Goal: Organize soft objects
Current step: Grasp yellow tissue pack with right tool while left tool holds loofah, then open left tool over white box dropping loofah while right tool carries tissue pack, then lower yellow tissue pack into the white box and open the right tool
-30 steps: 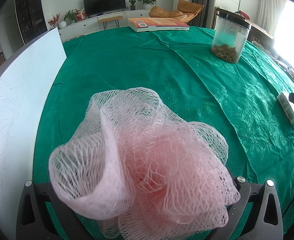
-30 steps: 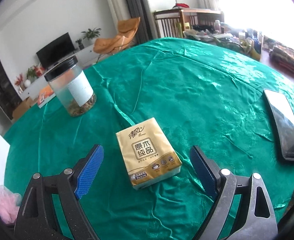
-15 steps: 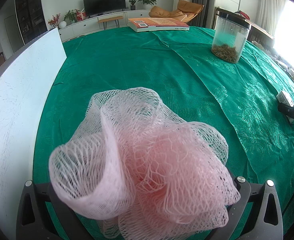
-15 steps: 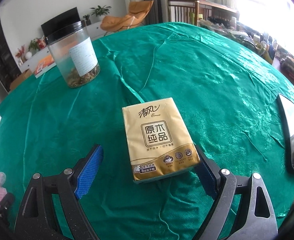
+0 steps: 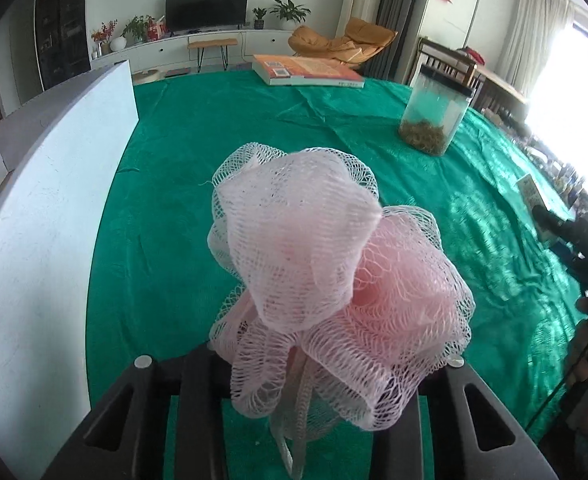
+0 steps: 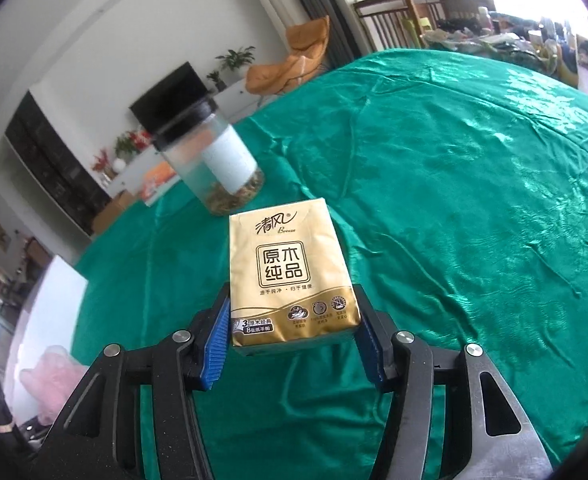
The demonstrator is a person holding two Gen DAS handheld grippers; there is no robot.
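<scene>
- The left gripper (image 5: 302,364) has just been closing, and its black fingers are now clamped on the pink mesh bath sponge (image 5: 334,276), a ruffled ball of netting, paler at the top left and deeper pink at the right.
- The sponge bulges up and forward out of the jaws, hiding the fingertips; a strand of netting hangs down between the fingers.
- The green satin cloth on the tabletop (image 5: 198,168) lies beneath the sponge; whether the sponge is clear of the cloth cannot be told.
- The right gripper (image 6: 292,340) has also just been closing; its blue ribbed pads (image 6: 216,346) now press both long sides of the gold plastic pack of tissues (image 6: 288,276), printed with dark characters.
- The pack's near end sits between the pads, and its far end points away over the cloth.
- Beyond the pack stands a clear plastic jar with a black lid (image 6: 210,164), with dried bits at the bottom.
- A white board (image 5: 50,216) lies along the left of the tabletop, and an orange book (image 5: 308,71) lies at its far edge.
</scene>
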